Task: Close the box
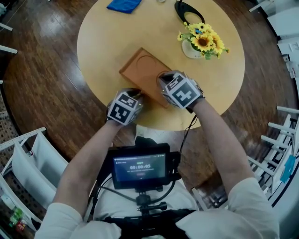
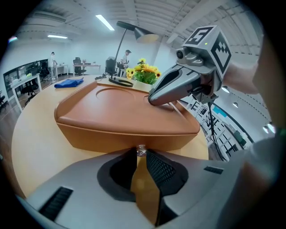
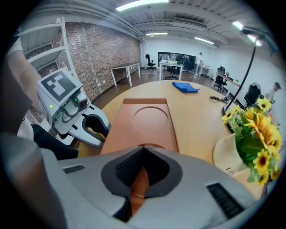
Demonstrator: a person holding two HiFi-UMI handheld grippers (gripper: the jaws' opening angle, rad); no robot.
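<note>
A brown wooden box [image 1: 142,67] lies on the round table [image 1: 112,32], its lid down and flat, with a round recess in the top [image 3: 149,118]. My left gripper [image 1: 136,94] is shut, its tips [image 2: 142,152] right at a small metal clasp [image 2: 141,149] on the box's near side wall [image 2: 120,134]. Whether the jaws pinch the clasp I cannot tell. My right gripper [image 1: 163,79] is shut too and rests its tips [image 3: 144,148] on the near end of the lid. In the left gripper view it [image 2: 154,99] shows as a closed beak on the lid.
White vase of sunflowers [image 1: 202,42] stands to the right of the box. A blue cloth [image 1: 124,4] and a black desk lamp base [image 1: 189,11] lie at the table's far side. White racks [image 1: 28,163] flank me; the table's near edge is just below the grippers.
</note>
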